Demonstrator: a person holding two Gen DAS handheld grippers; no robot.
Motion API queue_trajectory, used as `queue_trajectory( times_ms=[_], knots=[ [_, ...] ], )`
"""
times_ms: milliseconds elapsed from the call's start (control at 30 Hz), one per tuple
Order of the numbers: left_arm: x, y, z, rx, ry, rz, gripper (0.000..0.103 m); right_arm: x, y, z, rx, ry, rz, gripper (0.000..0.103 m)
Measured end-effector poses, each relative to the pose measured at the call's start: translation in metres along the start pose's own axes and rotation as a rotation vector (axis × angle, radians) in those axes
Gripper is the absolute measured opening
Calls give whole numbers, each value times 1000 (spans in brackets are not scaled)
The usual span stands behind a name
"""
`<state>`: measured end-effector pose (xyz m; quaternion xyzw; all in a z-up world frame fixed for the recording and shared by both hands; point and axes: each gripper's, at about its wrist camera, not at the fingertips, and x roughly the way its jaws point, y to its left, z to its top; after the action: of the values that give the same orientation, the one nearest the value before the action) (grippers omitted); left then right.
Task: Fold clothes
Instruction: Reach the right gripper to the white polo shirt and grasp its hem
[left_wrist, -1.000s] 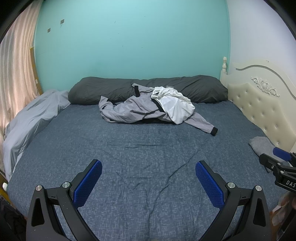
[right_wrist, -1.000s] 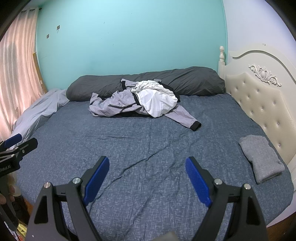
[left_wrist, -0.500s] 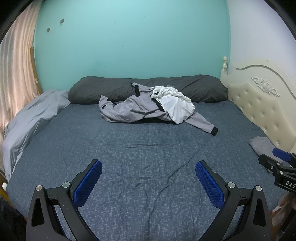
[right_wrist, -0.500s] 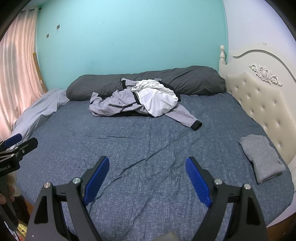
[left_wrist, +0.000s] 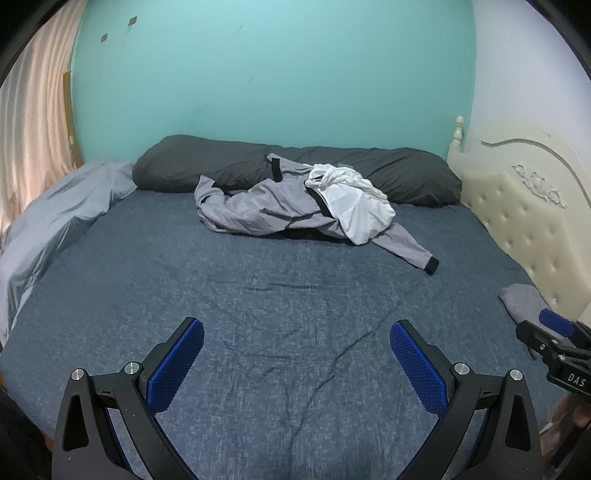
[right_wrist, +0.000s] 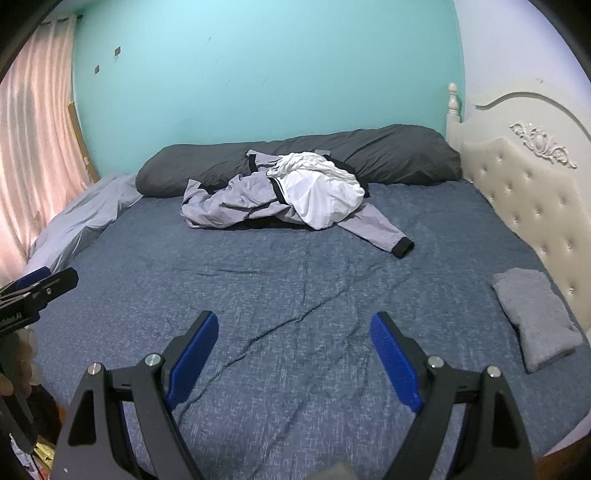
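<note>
A crumpled light grey jacket (left_wrist: 269, 206) (right_wrist: 236, 199) with black cuffs lies at the far side of the bed, one sleeve stretched toward the right. A white garment (left_wrist: 358, 206) (right_wrist: 317, 195) is heaped on its right part. A folded grey garment (right_wrist: 535, 317) (left_wrist: 524, 302) rests near the headboard. My left gripper (left_wrist: 295, 350) hangs open over the near part of the blue sheet, far from the pile. Likewise my right gripper (right_wrist: 293, 343) is open and holds nothing.
A long dark grey pillow (left_wrist: 406, 173) (right_wrist: 388, 155) lies against the teal wall behind the pile. A pale grey duvet (left_wrist: 55, 221) (right_wrist: 85, 221) is bunched at the left edge. A cream tufted headboard (right_wrist: 535, 192) bounds the right side. Blue sheet (left_wrist: 258, 295) stretches between grippers and clothes.
Both views have crept slightly closer to the bed. The clothes have not moved, and both grippers stay open.
</note>
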<state>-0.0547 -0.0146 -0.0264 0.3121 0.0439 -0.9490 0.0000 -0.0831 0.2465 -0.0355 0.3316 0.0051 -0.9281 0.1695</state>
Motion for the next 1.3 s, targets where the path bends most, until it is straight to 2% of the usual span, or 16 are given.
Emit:
queue_trajectory(
  times_ms=[367,767,1000,1100,1133,1300],
  knots=[
    [104,35,16,-100,55,-16,103,116,-16,36,-22,56,48,85],
    [248,94,34,-232,102,27,103,284,-20,100,-90,106,41,85],
    [301,118,34,-281,113,39,103,379,-6,135,-151,121,27,85],
    [317,128,24,-309,116,40,103,419,-2,150,-151,119,53,83],
    [323,131,20,-318,117,41,103,433,-1,156,-146,118,61,80],
    [347,145,5,-349,133,56,103,489,3,188,-143,103,51,78]
  ],
)
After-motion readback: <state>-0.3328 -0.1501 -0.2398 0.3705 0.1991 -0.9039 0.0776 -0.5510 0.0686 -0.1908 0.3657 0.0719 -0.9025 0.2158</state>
